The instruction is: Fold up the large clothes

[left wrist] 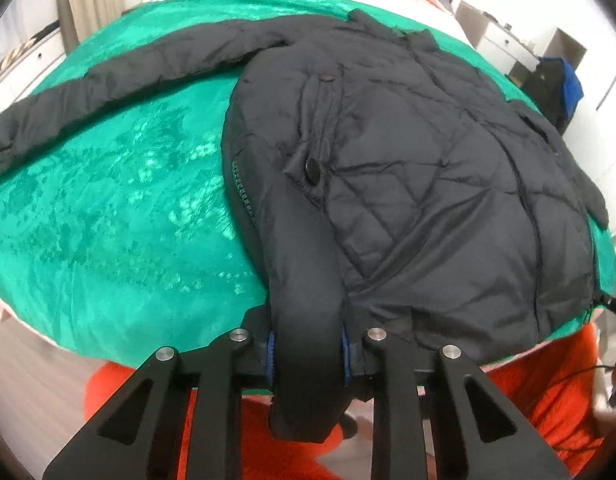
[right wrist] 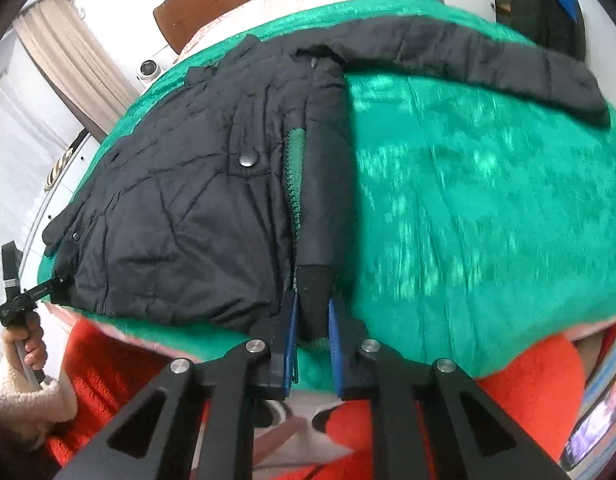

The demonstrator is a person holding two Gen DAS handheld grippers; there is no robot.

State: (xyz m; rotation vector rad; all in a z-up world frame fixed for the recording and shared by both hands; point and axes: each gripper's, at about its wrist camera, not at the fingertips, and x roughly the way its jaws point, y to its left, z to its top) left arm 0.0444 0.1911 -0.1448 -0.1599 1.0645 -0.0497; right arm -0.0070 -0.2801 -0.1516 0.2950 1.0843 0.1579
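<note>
A dark quilted jacket (left wrist: 408, 168) lies on a green blanket (left wrist: 107, 220), body to the right in the left wrist view, one sleeve (left wrist: 119, 84) stretched out far left. My left gripper (left wrist: 308, 356) is shut on the jacket's thick front hem edge, which hangs down between its blue pads. In the right wrist view the jacket (right wrist: 179, 200) lies left, its other sleeve (right wrist: 488, 60) stretched far right. My right gripper (right wrist: 312, 328) is shut on the jacket's front edge by the zipper (right wrist: 295, 168) at the near bed edge. The other gripper (right wrist: 31, 292) shows at far left, at the hem corner.
The blanket (right wrist: 488, 220) covers a bed with a wooden headboard (right wrist: 211, 0) at the far side. Orange fabric (left wrist: 548, 396) is below the near bed edge. White drawers and dark clothes (left wrist: 552, 80) stand at the right. A curtain (right wrist: 67, 56) hangs at the left.
</note>
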